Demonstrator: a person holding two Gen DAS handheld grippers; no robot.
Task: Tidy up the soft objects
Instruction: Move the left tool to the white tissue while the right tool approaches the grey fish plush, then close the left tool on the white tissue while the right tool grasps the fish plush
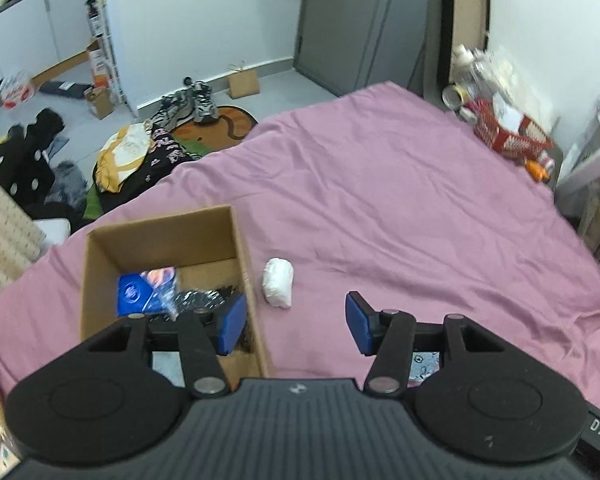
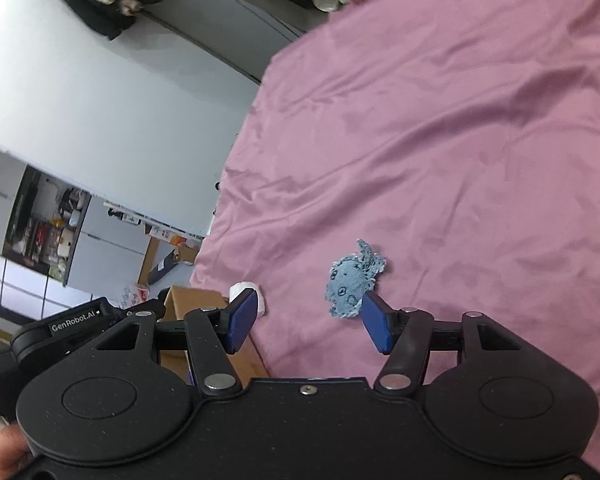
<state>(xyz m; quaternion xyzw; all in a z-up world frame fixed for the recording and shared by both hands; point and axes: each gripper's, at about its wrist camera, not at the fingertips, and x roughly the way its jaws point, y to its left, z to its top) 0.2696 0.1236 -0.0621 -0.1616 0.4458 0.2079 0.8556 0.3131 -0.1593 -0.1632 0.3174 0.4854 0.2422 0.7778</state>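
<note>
The bed (image 1: 400,184), under a wrinkled pink sheet, carries everything that matters here, and the cardboard box (image 1: 242,248) standing open near its edge is the landmark to work from. Inside the box lie a blue packet (image 1: 134,292) and something dark and speckled, so part of the sorting looks done. Just outside the box's wall, on the sheet, sits a white rolled bundle (image 1: 278,282). Farther from the box, on the open sheet, lies a small pale-blue patterned cloth (image 2: 350,284), crumpled, with a frilly edge.

The left gripper (image 1: 296,324) hangs by the box's near corner with its jaws apart and nothing between them; one blue pad is over the box's inside, the other over bare sheet. The right gripper (image 2: 308,322) is likewise parted and empty, its far pad close beside the blue cloth.

Judging by that, the step in hand is picking up the two loose pieces. To do it well, each gripper should centre on its piece, go down until the pads bracket the bulk and not a loose fringe, then close firmly. The thin cloth may need gathering, and the sheet below must not be pinched
</note>
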